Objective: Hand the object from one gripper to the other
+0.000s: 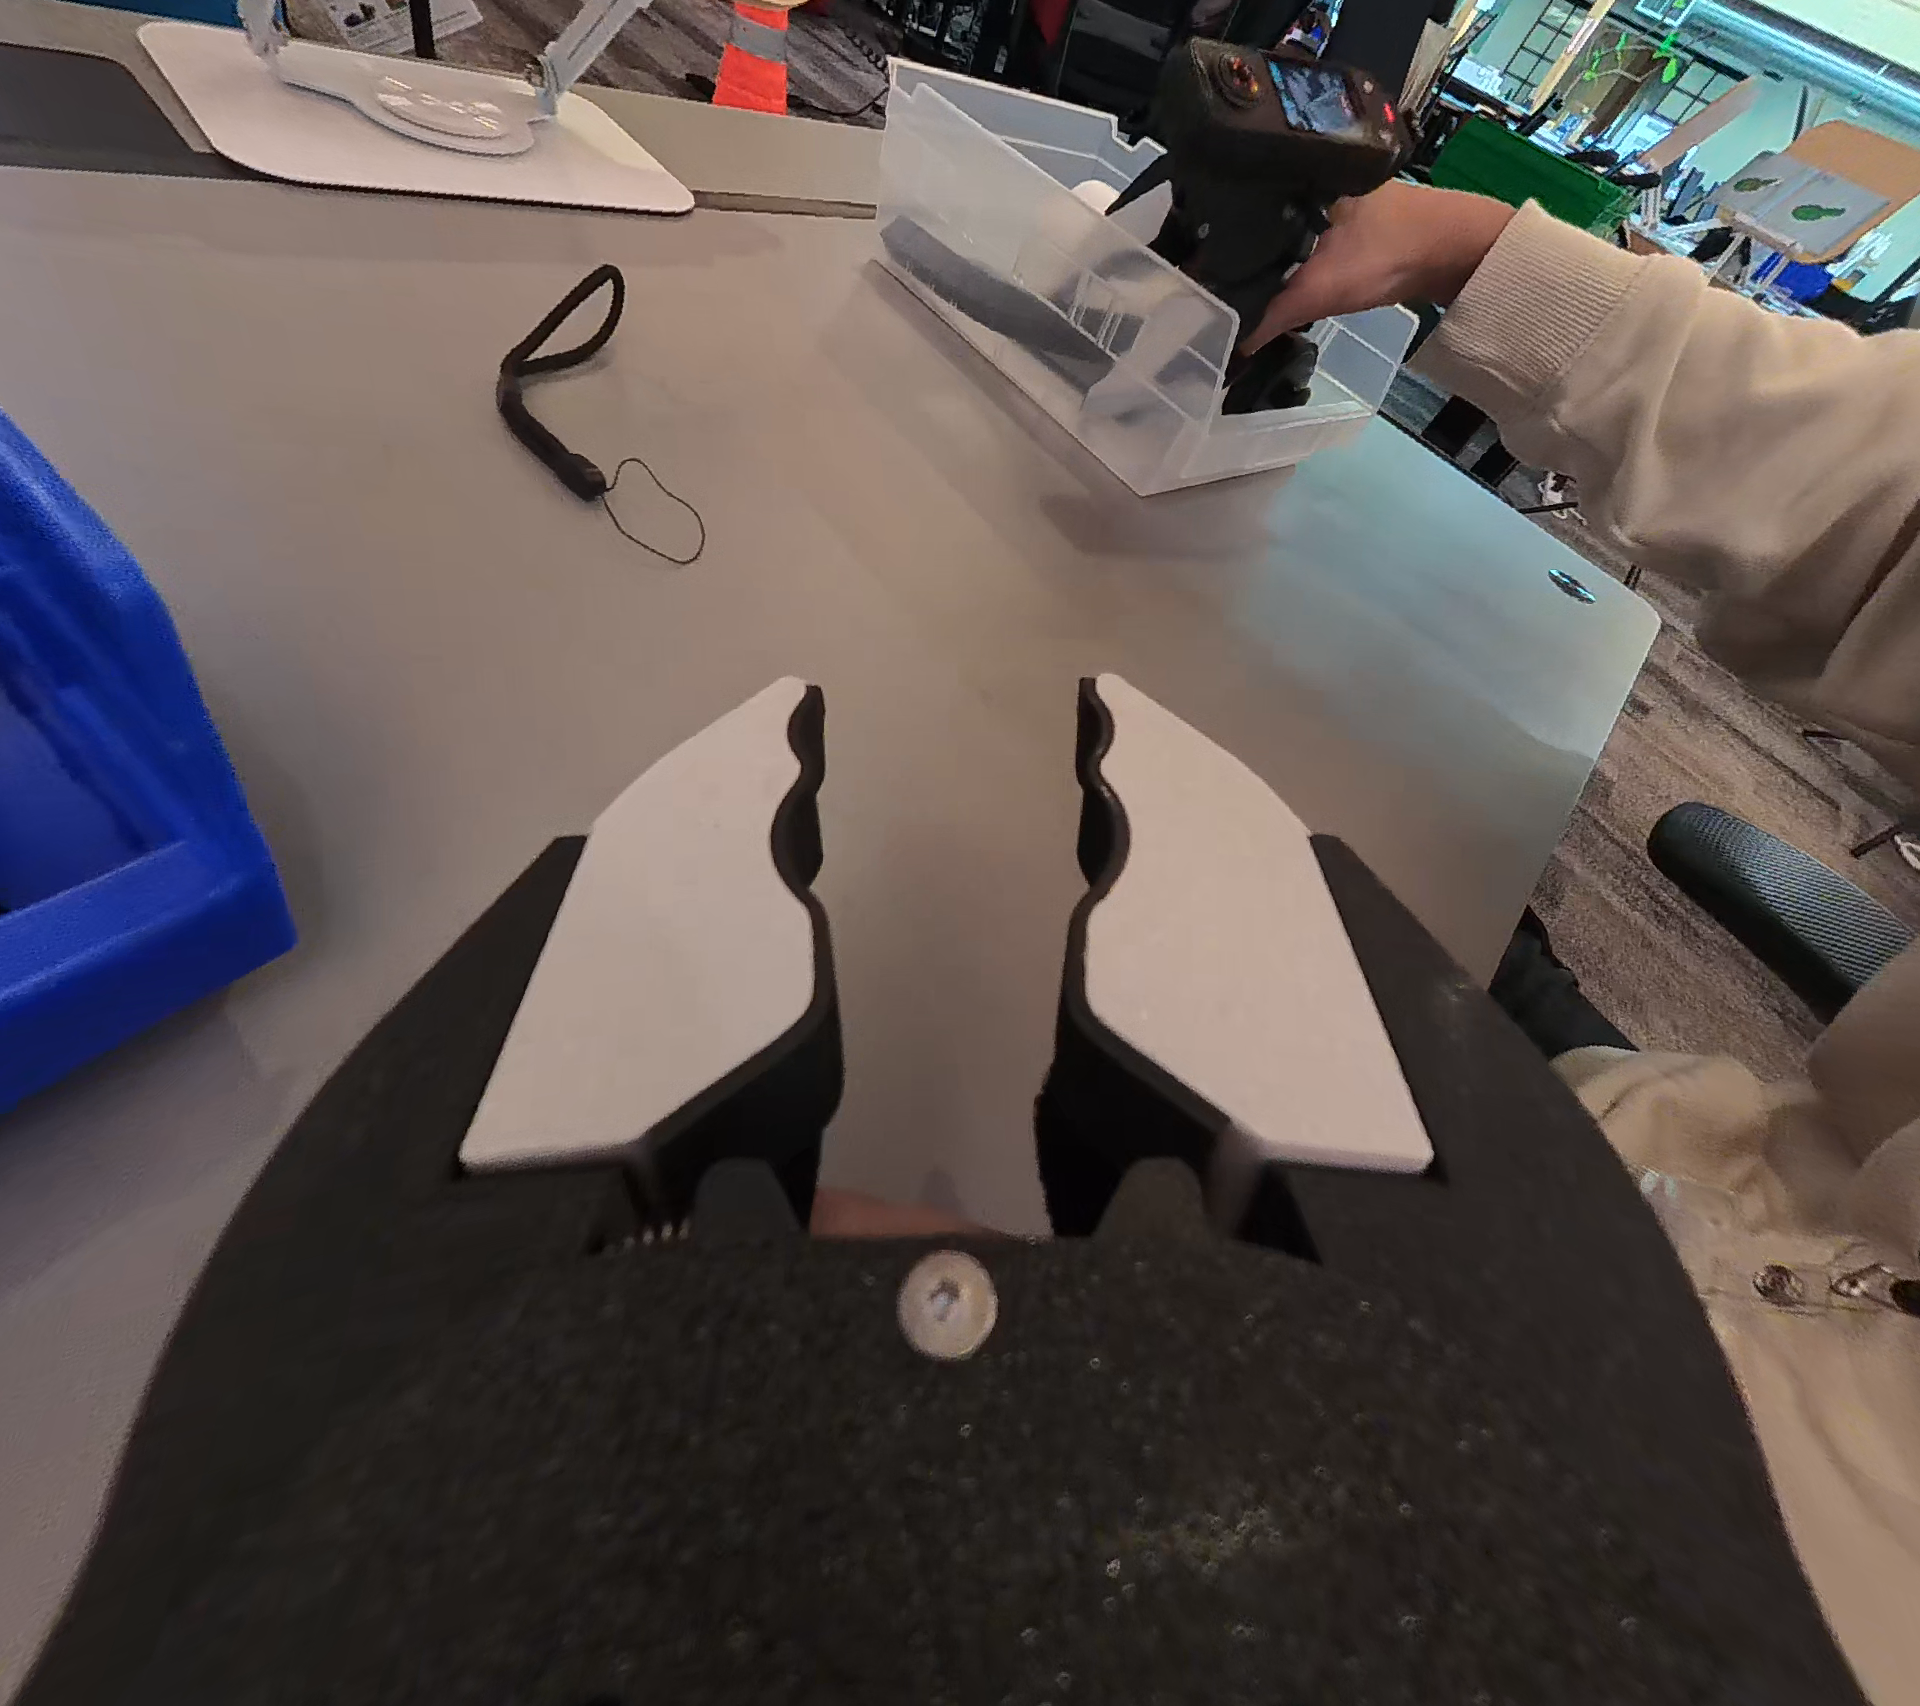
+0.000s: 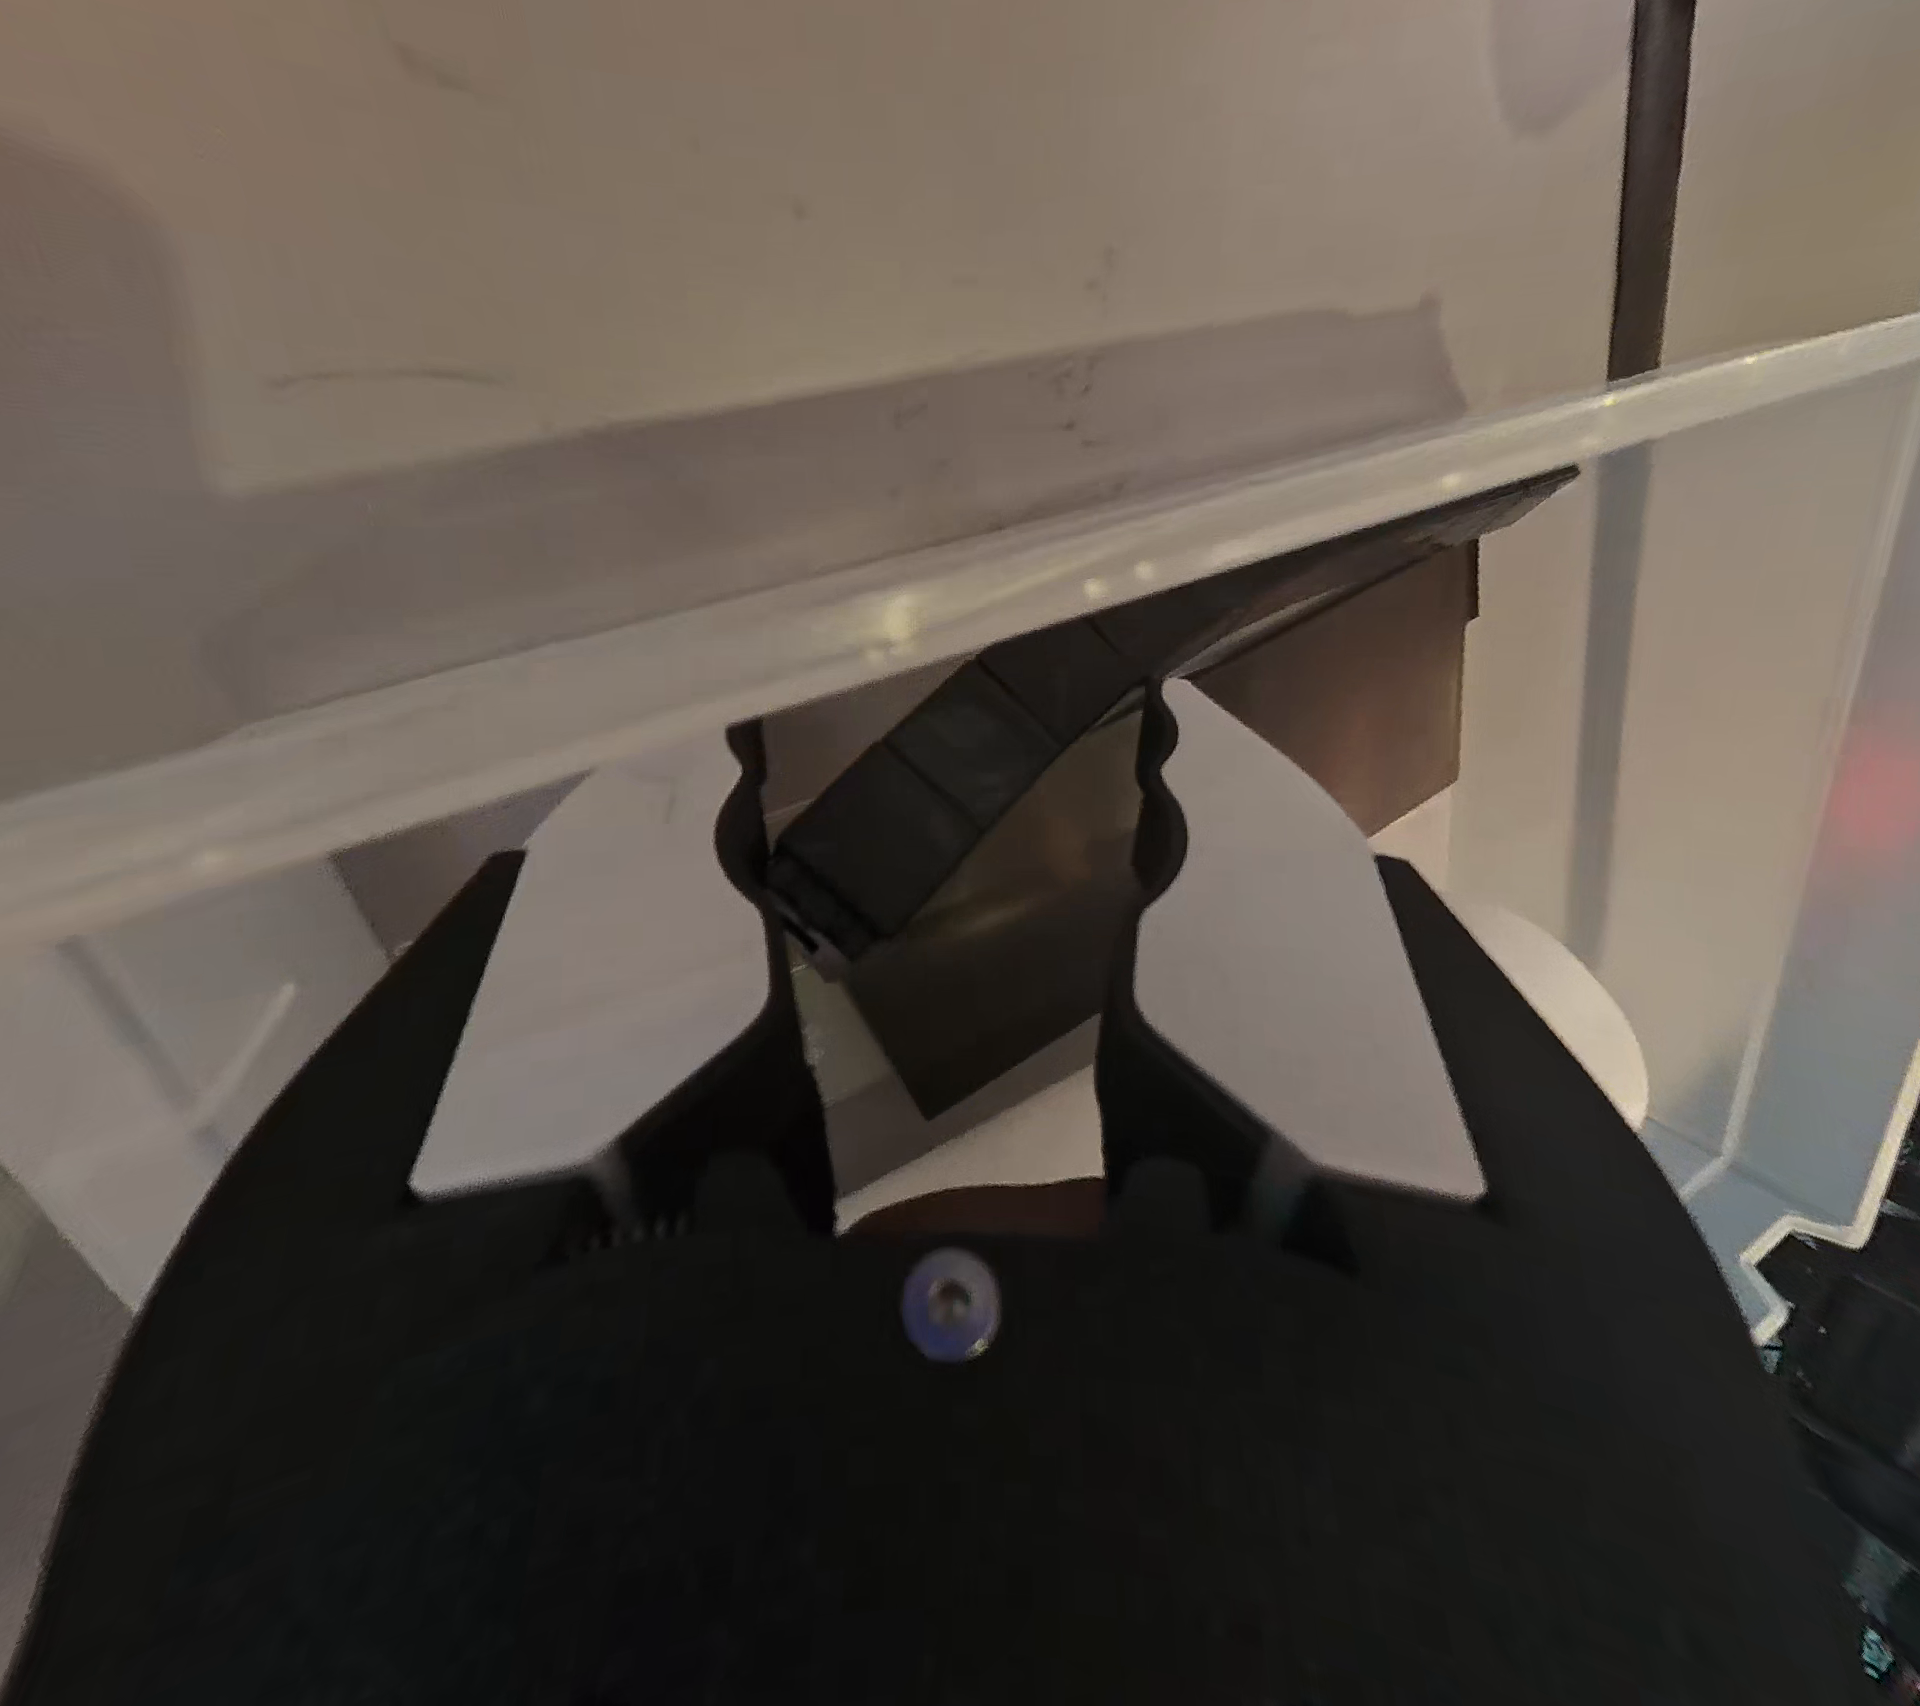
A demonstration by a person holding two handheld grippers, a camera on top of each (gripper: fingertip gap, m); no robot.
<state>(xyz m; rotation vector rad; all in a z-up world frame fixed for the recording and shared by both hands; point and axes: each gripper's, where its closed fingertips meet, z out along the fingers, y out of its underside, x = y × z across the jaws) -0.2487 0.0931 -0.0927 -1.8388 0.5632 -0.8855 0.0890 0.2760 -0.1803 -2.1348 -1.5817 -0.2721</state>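
a: right, item one. left gripper point(image 1: 951, 700), black body with two pale grey finger plates: jaws spread apart, nothing between them, held above the smooth grey tabletop point(image 1: 935, 513).

b: noted. item two?

a: right gripper point(image 2: 951, 747), same make, lowered inside a clear plastic divided bin point(image 2: 935, 607). jaws apart. in the left wrist view it shows at the bin's far side point(image 1: 1262, 202), held by a hand point(image 1: 1371, 264) in a cream knit sleeve point(image 1: 1662, 409).

b: and the task's thing?

a: flat black rectangular object point(image 2: 956, 768), lying slanted in the bin. its near end sits between the right gripper's fingers, touching or just beside the left finger point(image 2: 623, 960); a gap shows at the other finger. not clamped. through the bin wall in the left wrist view it is a dark elongated shape point(image 1: 987, 300).

b: remaining stock on the table?

a: black wrist strap with a thin cord loop point(image 1: 566, 378), lying loose between the left gripper and the bin. bright blue plastic crate point(image 1: 135, 825) at the left edge. white folding stand on a white mat point(image 1: 436, 108) at the far side. orange traffic cone with a grey band point(image 1: 756, 61) on the floor beyond.
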